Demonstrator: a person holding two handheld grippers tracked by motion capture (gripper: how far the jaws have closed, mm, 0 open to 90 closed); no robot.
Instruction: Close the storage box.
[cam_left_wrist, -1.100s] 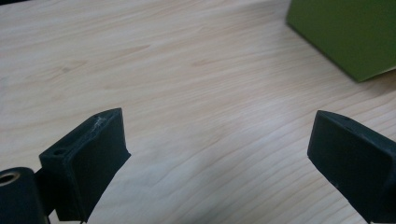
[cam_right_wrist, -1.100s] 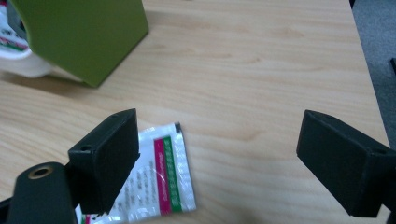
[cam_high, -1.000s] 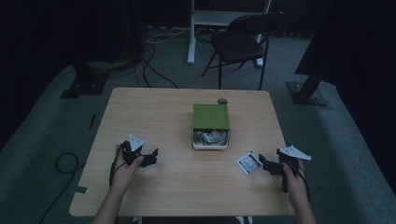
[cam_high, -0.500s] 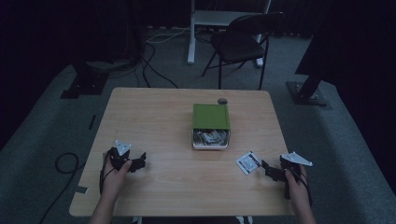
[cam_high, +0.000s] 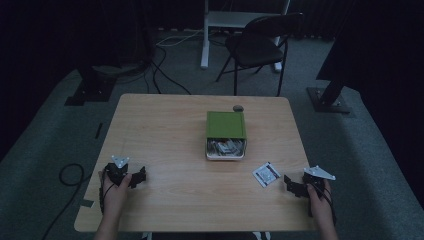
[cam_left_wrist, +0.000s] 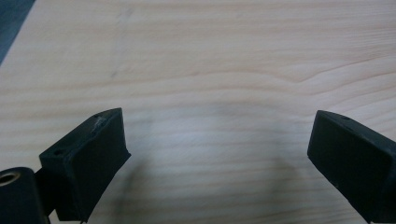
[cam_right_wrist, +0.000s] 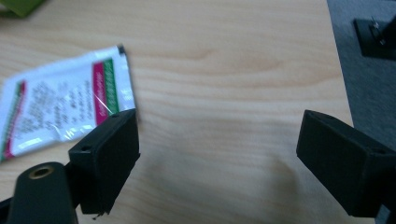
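Centrally, green box (cam_high: 226, 125) holds packets (cam_high: 226, 147) (one lies outside); both grippers' fingers spread.

The high view looks forward and down from above the person's side, taking in the whole desk (cam_high: 165, 130) from far off. Each gripper view rides low, facing along its own claw, close above the wood. The sachet (cam_right_wrist: 60, 112) just left of the right claw (cam_right_wrist: 233, 163) also appears in the high view.

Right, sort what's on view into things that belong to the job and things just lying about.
Job:
white sachet
green box of sachets
right gripper, open beside the sachet
left gripper, open

Lying about:
small dark object behind the box
folding chair
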